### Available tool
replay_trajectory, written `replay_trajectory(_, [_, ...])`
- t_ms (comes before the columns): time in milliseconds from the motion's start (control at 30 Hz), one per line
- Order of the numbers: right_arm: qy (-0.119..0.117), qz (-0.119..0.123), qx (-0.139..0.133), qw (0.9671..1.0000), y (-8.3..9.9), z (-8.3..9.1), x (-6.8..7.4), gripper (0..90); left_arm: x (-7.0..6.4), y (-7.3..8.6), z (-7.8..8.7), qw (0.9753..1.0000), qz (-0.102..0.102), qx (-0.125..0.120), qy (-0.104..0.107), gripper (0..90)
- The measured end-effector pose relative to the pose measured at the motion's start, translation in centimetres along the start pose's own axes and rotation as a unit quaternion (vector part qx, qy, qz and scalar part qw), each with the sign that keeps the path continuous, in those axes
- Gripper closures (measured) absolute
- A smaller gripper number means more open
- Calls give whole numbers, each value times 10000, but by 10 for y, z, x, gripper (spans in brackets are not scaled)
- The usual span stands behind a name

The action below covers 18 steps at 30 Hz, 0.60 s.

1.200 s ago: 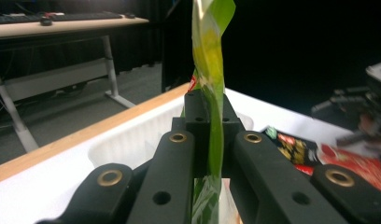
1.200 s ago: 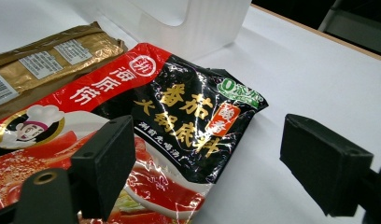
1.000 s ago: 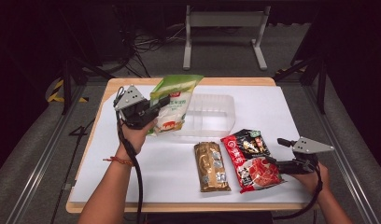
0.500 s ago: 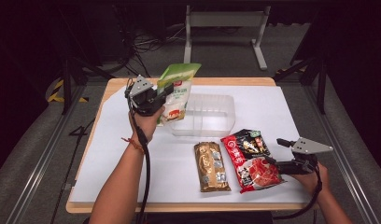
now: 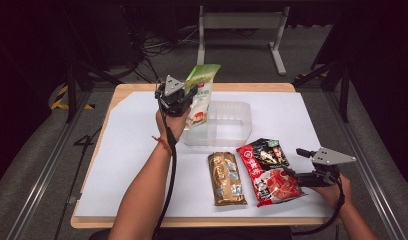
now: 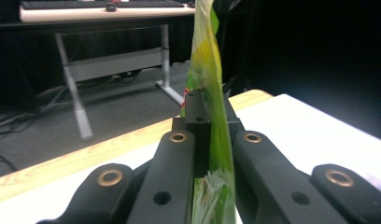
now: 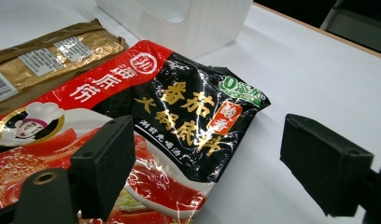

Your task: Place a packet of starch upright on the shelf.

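The step in hand looks like packing: the left gripper (image 5: 184,97) holds the green pouch (image 5: 201,95) upright in the air, at the near-left corner of the clear bin (image 5: 227,125) on the worktop (image 5: 127,165). In the left gripper view its fingers (image 6: 172,154) are closed tight on the pouch's lower part (image 6: 212,154), the thin film pinched edge-on between them, with the top of the pouch rising above.

The right gripper (image 5: 292,176) rests low at the near right, its fingers (image 7: 104,158) spread wide around the near edge of the red packet (image 7: 146,126); they grip nothing, and the packet lies flat on the worktop. A gold packet (image 5: 226,177) lies just beside the red one, on its left.

Judging by this, the pouch is about to go into the bin. The next move calls for carrying it a little to the right, over the bin's opening, lowering it inside and only then opening the fingers. The film is limp, so it may flop over the rim if let go too high.
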State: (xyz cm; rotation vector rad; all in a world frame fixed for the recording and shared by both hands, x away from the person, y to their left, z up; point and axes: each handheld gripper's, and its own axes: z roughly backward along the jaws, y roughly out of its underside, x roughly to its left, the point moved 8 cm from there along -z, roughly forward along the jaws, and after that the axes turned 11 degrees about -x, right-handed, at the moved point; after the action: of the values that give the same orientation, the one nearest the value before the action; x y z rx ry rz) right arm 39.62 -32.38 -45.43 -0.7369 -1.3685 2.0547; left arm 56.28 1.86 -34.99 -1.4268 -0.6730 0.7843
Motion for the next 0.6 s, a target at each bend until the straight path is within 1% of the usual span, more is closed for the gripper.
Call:
replay_trajectory(33, [-6, 5, 2, 10000, 0, 0, 0, 185, 1, 1, -2, 10000, 56, 10, -33, 888])
replay_trajectory(67, [-6, 5, 2, 10000, 0, 0, 0, 185, 1, 1, -2, 10000, 56, 10, -33, 888])
replay_trajectory(100, [-8, 9, -7, 10000, 0, 0, 0, 185, 2, 2, -6, 9999, 63, -1, -121, 888])
replay_trajectory(133, [-8, 16, 2, 10000, 0, 0, 0, 185, 4, 4, -8, 9998, 1, 12, -198, 888])
replay_trajectory(200, [-13, -15, 8, 10000, 1, 0, 0, 186, 8, 6, -13, 9995, 127, -28, -304, 889])
replay_trajectory(267, [-14, 16, 22, 10000, 1, -1, 0, 186, 9, 8, -16, 9992, 67, -69, -400, 889])
replay_trajectory(333, [-17, 37, 43, 10000, 1, -1, 1, 186, 10, 10, -17, 9990, 78, -76, -428, 889])
replay_trajectory(367, [-16, 62, 48, 10000, 1, -1, 1, 186, 9, 11, -19, 9990, 161, -90, -405, 889])
replay_trajectory(400, [-19, 57, 52, 10000, 2, -1, 1, 185, 8, 13, -20, 9990, 168, -68, -405, 889])
replay_trajectory(433, [-19, 57, 52, 10000, 2, -1, 1, 185, 7, 16, -21, 9991, 109, -53, -405, 889])
replay_trajectory(500, [-30, 70, 55, 10000, 2, -2, 1, 186, 4, 21, -23, 9994, 99, 6, -333, 888])
replay_trajectory(533, [-27, 73, 71, 9999, 2, -2, 1, 185, 4, 24, -22, 9994, 58, 43, -330, 888])
replay_trajectory(567, [-27, 73, 71, 9999, 2, -2, 1, 185, 4, 26, -23, 9995, 64, 33, -314, 888])
replay_trajectory(600, [-28, 75, 69, 9999, 2, -2, 1, 185, 4, 29, -22, 9995, 121, 71, -286, 887])
